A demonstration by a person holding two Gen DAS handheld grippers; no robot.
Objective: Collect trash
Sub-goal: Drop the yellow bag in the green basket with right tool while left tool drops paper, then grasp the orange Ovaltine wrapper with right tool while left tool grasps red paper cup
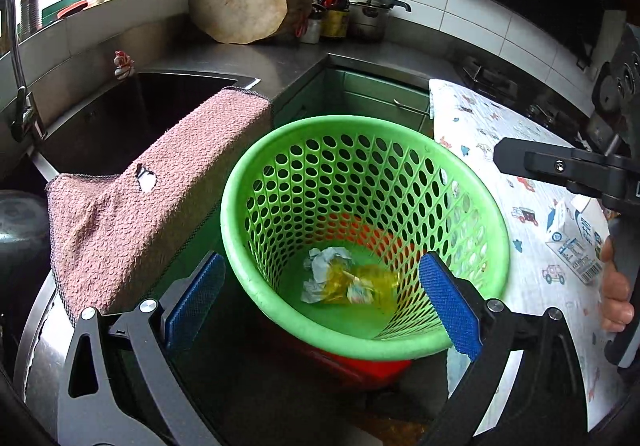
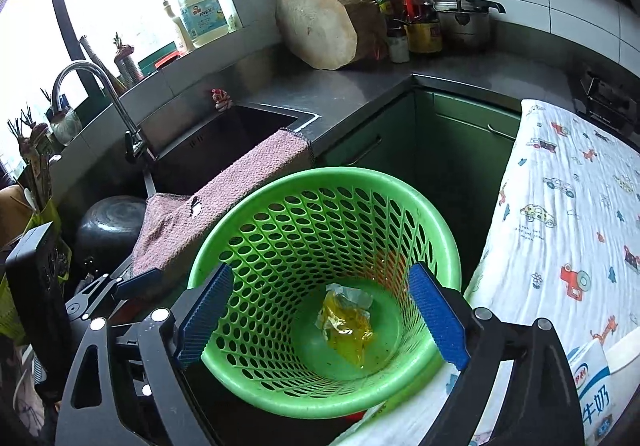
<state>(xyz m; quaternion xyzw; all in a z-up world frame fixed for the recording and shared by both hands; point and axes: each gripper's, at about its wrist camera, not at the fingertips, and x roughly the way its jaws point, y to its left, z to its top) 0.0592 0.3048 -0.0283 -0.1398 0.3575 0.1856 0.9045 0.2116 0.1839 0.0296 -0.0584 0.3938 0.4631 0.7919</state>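
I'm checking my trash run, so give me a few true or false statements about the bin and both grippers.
1. The green bin is empty. False: a yellow wrapper and crumpled paper lie in it.
2. The left gripper is open. True.
3. The right gripper holds a carton. False: it is open, holding nothing.
4. A pink towel hangs over the sink edge. True.
5. A milk carton lies on the patterned cloth. True.

Both tongs, left and right, gape wide, gripping nothing.
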